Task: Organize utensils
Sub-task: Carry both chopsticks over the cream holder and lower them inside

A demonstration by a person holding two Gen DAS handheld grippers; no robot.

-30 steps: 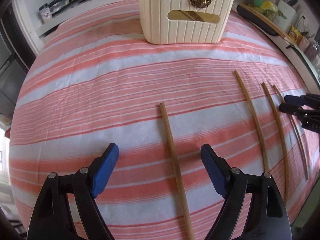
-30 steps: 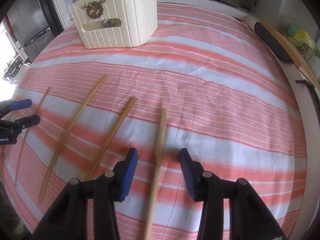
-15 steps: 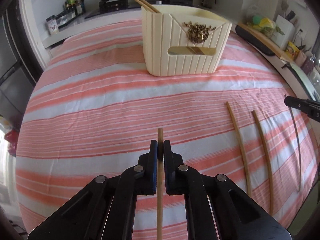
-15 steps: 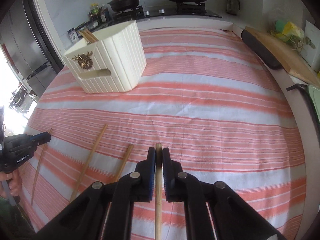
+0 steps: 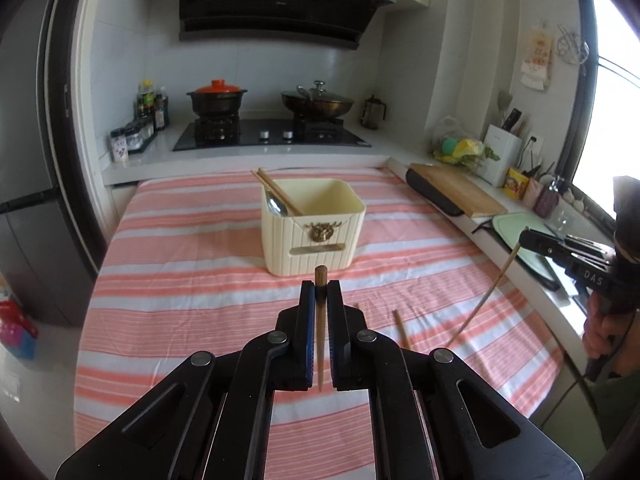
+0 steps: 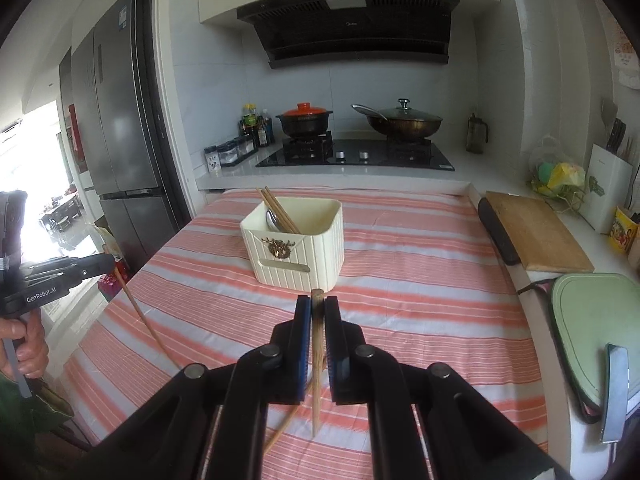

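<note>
Each clamped near its thick end, one chopstick (image 5: 321,320) in the left gripper (image 5: 320,292) and another chopstick (image 6: 317,344) in the right gripper (image 6: 317,304) hang above the striped cloth (image 5: 180,280), short of the far cream holder (image 5: 312,224) (light, stiff and probably slippery, so likely to pivot).

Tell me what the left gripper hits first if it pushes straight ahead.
Probably the cream utensil holder: the left gripper, shut on a chopstick, points at its front wall, though depth is unclear.
</note>
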